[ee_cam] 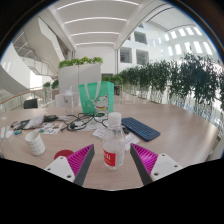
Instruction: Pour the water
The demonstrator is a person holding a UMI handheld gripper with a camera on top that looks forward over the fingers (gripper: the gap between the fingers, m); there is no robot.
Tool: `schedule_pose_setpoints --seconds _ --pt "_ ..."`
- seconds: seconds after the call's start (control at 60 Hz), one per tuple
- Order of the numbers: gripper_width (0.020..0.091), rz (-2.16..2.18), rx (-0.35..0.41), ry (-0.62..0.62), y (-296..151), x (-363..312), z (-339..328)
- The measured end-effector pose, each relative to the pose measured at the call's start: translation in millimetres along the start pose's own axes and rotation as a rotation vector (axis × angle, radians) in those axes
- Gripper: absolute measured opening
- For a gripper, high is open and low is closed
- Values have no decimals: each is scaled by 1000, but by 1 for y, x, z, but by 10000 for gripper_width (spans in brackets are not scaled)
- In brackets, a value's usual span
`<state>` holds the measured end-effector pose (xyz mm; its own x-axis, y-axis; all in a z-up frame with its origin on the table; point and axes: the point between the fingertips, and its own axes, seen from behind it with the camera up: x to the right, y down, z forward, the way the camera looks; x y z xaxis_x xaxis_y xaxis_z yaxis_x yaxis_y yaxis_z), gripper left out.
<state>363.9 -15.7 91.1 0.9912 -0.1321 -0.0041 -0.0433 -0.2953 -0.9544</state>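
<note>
A clear plastic water bottle (113,150) with a red label and a white cap stands upright on the pale wooden table (170,140). It sits between my two fingers with a gap at each side. My gripper (113,162) is open, and neither magenta pad (82,158) touches the bottle. A small red round vessel (63,154) rests on the table just outside the left finger.
A small white bottle (36,143) stands further left. Beyond the water bottle lie a dark blue flat case (140,128), papers and cables (75,124), a green bag (97,97) and a white planter (78,78). Potted trees (185,75) line the right side.
</note>
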Motion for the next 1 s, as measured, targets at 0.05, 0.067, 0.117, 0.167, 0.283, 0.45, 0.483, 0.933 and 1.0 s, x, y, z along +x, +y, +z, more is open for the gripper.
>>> schedule_pose_setpoints --seconds 0.05,0.067,0.117,0.167,0.283,0.45,0.483,0.933,1.0 --pt "809 2 -6 -4 4 5 24" --pt "808 1 -8 -7 5 5 26" --pt "805 3 5 -3 3 9 45" --pt "788 8 15 -12 3 8 61" --pt "527 -11 43 -36 -1 6 81" --pt "461 23 60 19 -2 15 81" --pt "435 20 49 35 -2 12 85" --pt "338 -563 56 115 -153 -85 31" --pt "338 -831 62 132 -153 -132 45"
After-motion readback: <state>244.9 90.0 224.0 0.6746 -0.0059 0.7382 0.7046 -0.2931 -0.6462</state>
